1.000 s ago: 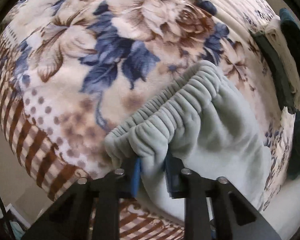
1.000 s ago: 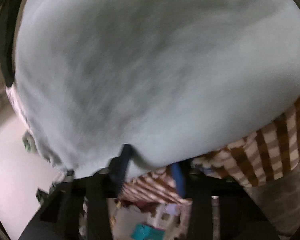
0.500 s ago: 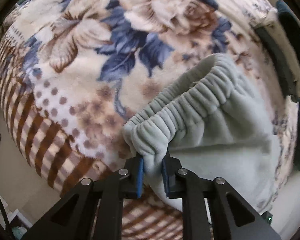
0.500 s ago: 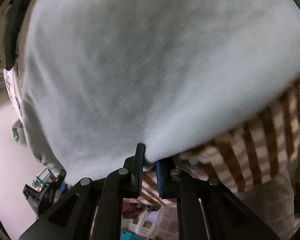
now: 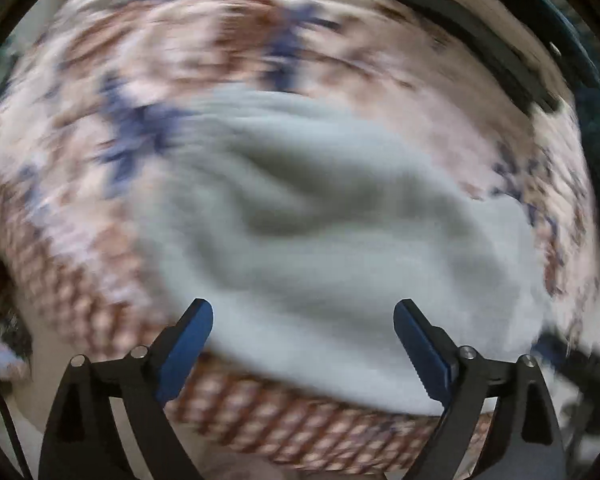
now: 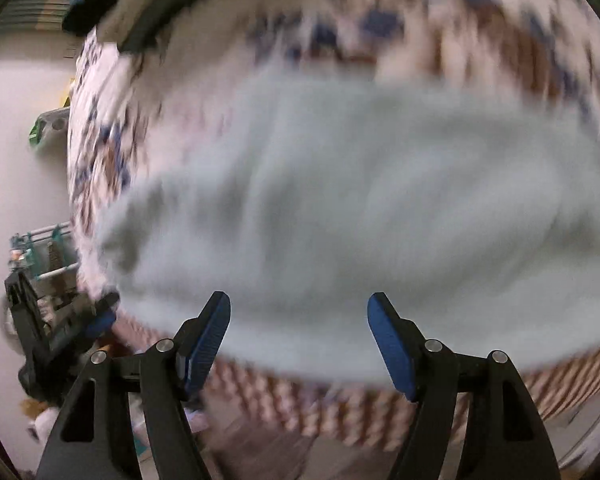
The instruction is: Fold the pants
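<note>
The pale grey-green fleece pants (image 5: 340, 232) lie bunched on a floral blanket (image 5: 100, 184), blurred by motion in both views. Above their near edge my left gripper (image 5: 303, 320) hangs with its jaws opening wide, blue pads (image 5: 188, 340) apart and nothing pressed between them. In the right wrist view the same pants (image 6: 360, 208) spread across the blanket (image 6: 480, 32). My right gripper (image 6: 299, 316) is above their near edge, jaws opening, with no cloth pinched between its pads (image 6: 208, 332).
Dark folded cloth (image 5: 480, 40) lies at the blanket's far right edge. The blanket's brown checked border (image 5: 300, 432) hangs over the near side. In the right wrist view the other gripper (image 6: 48, 320) shows at the left, with floor and clutter (image 6: 40, 240) beyond the bed.
Both grippers let go of the pants, opened wide and lifted away. The pants dropped onto the blanket. Both views are now smeared by fast motion.
</note>
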